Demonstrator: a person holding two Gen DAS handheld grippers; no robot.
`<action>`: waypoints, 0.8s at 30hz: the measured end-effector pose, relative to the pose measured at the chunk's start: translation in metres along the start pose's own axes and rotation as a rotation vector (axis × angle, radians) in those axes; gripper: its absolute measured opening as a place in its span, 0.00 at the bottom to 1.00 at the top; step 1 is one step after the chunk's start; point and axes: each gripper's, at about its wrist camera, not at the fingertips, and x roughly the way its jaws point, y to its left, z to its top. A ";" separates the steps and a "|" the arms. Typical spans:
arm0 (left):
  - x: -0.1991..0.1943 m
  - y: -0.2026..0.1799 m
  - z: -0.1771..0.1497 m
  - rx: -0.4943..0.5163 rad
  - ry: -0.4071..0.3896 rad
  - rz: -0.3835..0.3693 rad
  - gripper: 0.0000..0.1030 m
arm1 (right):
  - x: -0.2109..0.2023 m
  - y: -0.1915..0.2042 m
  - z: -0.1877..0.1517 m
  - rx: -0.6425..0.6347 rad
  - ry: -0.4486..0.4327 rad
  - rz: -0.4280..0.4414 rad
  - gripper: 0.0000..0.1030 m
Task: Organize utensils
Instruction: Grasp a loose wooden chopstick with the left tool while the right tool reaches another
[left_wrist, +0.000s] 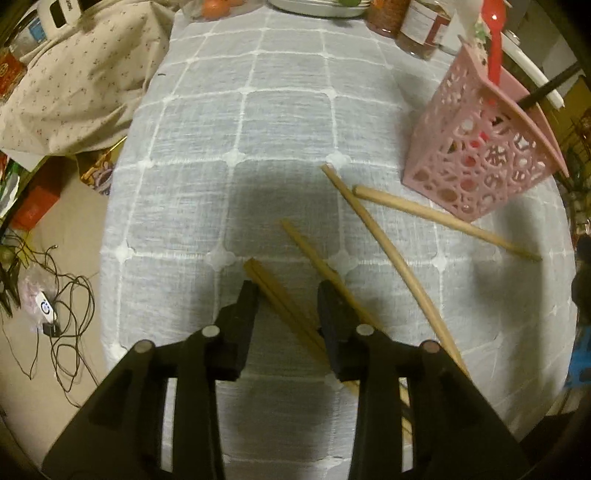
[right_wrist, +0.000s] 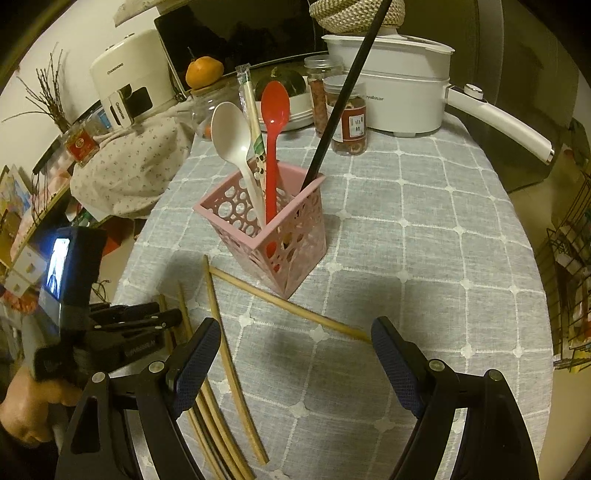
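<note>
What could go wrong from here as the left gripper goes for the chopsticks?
The left gripper is open over two chopsticks lying side by side, with another close by; it may pinch several at once or knock them askew. The pink holder already carries a white spoon, a red spoon and a black stick, so an off-angle insertion could tip it.

Loose wooden chopsticks (left_wrist: 391, 254) on the tablecloth (left_wrist: 280, 110): five. Pink perforated holder (right_wrist: 273, 236): one. In it: one white spoon (right_wrist: 231, 133), one red spoon (right_wrist: 275, 107), one black stick (right_wrist: 347, 88), one wrapped chopstick pack (right_wrist: 249, 99). Jars (right_wrist: 349, 118) behind: two. White pot (right_wrist: 402, 96): one. Orange (right_wrist: 204, 71): one.
</note>
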 end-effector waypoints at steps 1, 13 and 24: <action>0.000 0.002 0.000 0.002 0.002 -0.007 0.31 | 0.000 0.000 -0.001 -0.002 0.001 -0.002 0.82; 0.004 0.031 0.003 -0.044 0.018 -0.072 0.09 | 0.003 0.007 -0.002 -0.023 0.009 0.001 0.82; -0.047 0.043 -0.013 -0.064 -0.091 -0.164 0.09 | 0.020 0.038 -0.004 -0.136 0.101 0.047 0.74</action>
